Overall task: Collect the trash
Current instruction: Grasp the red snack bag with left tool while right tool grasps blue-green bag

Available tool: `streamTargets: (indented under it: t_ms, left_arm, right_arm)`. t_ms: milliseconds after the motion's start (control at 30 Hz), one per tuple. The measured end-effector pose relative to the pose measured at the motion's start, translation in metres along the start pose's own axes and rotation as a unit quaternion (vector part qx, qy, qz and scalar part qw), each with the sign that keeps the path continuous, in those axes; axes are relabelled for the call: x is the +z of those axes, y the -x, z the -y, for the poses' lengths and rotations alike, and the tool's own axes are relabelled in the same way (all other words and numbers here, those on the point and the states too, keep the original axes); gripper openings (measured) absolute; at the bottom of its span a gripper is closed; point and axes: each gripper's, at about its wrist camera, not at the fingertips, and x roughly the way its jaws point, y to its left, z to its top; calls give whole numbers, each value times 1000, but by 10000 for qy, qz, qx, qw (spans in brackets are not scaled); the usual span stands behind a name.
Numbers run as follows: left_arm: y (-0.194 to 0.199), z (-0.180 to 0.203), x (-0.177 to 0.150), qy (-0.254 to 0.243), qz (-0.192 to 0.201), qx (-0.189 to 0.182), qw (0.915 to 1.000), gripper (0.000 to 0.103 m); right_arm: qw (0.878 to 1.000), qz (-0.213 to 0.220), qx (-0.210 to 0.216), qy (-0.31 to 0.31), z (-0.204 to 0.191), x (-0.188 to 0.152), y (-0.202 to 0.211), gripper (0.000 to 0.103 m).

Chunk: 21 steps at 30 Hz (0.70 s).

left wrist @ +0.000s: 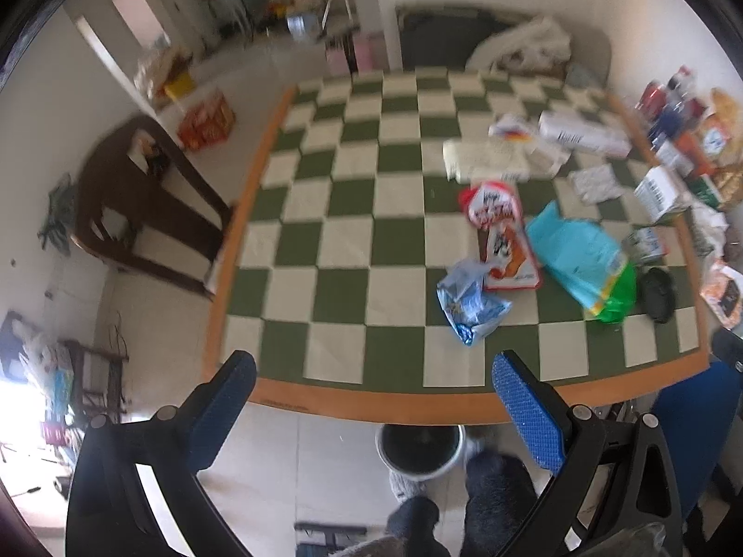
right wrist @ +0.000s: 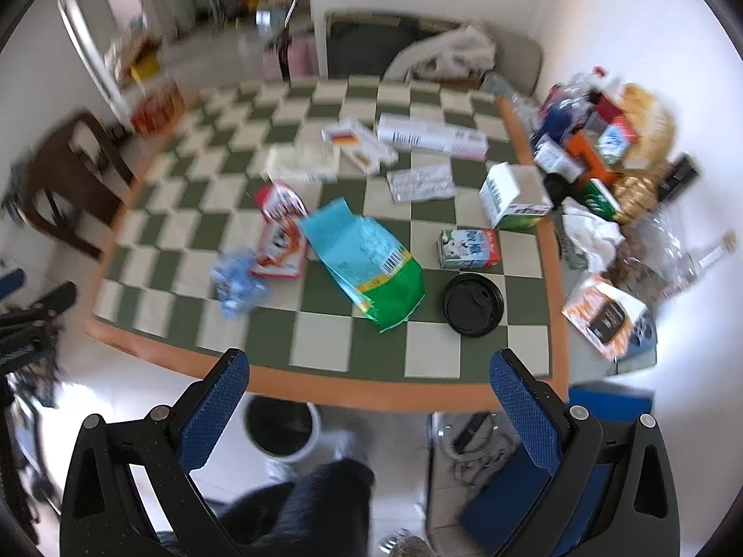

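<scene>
Both grippers hang high above the near edge of the checkered table [right wrist: 552,250], the left gripper [left wrist: 371,390] and the right gripper [right wrist: 369,385] each spread wide with nothing between the fingers.

The trash lies scattered on the right half of the table: a crumpled blue wrapper [right wrist: 239,281], a red and white packet [right wrist: 281,236], a big blue-green bag [right wrist: 367,260], a small milk carton [right wrist: 469,248] and a black cup lid [right wrist: 472,304]. A bin [right wrist: 281,427] stands on the floor just under the near edge.

I think the thin wrappers could slip from the fingers, and a careless sweep could push the lid off the table.

The big bag lies flat; its long axis runs from far-left to near-right, green end toward the grippers.
</scene>
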Motion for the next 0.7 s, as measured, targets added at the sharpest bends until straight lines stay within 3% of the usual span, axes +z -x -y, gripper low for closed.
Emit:
streamTargets:
  t_ms: [200, 300, 467, 533, 600, 700]
  left_arm:
    - [-83, 27, 30, 267, -817, 294, 9959, 103]
    - [-109, 38, 39, 342, -1126, 377, 9923, 103]
    - [-140, 55, 57, 369, -1427, 487, 9879, 103]
    - [-150, 61, 63, 409, -1504, 450, 9867, 103]
    - [-159, 67, 72, 435, -1583, 373, 9857, 103]
    - [-174, 79, 88, 515, -1686, 96, 9843, 103]
  right_arm:
    - [9931, -709, -194, 914, -2, 65, -150, 103]
    - [9864, -946, -254, 1321, -3, 85, -206, 103]
    - [9613, -1747, 68, 2131, -26, 93, -292, 103]
    - [9508, -1918, -104, 2431, -35, 88, -315, 103]
    - [9497, -2061, -163, 2353, -34, 89, -332, 103]
    - [9694, -2061, -5, 1332, -11, 103, -344, 94]
